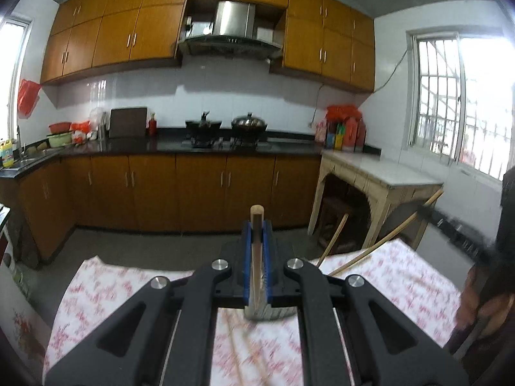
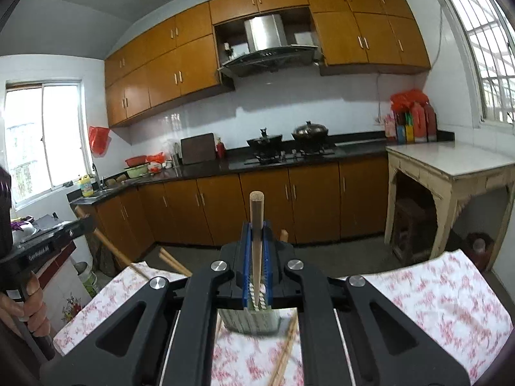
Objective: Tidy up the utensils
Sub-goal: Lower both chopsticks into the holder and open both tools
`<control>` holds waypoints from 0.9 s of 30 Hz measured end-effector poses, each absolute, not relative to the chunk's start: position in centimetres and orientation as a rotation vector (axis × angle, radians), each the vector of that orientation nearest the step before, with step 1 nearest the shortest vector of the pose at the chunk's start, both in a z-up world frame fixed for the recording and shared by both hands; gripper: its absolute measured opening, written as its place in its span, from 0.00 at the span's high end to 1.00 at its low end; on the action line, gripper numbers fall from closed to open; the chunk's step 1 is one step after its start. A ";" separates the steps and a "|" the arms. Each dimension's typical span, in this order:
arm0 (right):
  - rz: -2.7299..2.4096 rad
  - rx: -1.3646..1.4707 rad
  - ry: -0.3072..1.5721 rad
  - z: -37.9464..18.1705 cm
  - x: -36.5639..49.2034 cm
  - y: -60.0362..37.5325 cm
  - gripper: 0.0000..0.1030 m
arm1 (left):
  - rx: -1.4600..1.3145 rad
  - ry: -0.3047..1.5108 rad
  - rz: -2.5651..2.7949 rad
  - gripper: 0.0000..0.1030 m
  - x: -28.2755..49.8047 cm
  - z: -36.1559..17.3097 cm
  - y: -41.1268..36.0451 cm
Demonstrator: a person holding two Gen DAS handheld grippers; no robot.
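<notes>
My left gripper [image 1: 256, 225] is shut on a wooden chopstick [image 1: 256, 212] that points forward out of the blue pads. My right gripper [image 2: 256, 225] is shut on another wooden chopstick [image 2: 256, 206], also pointing forward. Both are held above a table with a pink floral cloth [image 1: 402, 276]. In the left wrist view the right gripper's chopstick [image 1: 399, 228] shows at the right. In the right wrist view the left gripper's body [image 2: 48, 241] shows at the left. Loose chopsticks [image 2: 286, 350] lie on the cloth [image 2: 434, 296] below my right gripper, and two more [image 2: 173, 262] stick out at its far edge.
A kitchen counter with a stove and pots [image 1: 225, 128] runs along the far wall. A pale side table [image 1: 379, 173] stands at the right under a window. A sink [image 2: 96, 189] is at the left. The person's hand [image 2: 32, 302] holds the left gripper's handle.
</notes>
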State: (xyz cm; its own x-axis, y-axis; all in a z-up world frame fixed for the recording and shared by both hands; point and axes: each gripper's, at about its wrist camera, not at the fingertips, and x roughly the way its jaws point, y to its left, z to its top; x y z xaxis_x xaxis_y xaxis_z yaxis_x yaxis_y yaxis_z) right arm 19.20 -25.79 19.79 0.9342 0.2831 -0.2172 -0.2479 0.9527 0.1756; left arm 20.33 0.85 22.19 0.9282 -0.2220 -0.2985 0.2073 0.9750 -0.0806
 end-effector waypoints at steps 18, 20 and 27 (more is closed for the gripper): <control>0.260 0.116 0.410 14.7 27.2 -22.6 0.93 | -0.042 0.390 -0.156 0.93 30.8 18.1 -3.0; 0.258 0.119 0.426 14.3 27.6 -22.5 0.93 | -0.044 0.404 -0.153 0.93 31.0 17.4 -2.9; 0.234 0.125 0.445 14.2 28.1 -22.8 0.90 | -0.057 0.419 -0.139 0.87 31.0 16.8 -1.7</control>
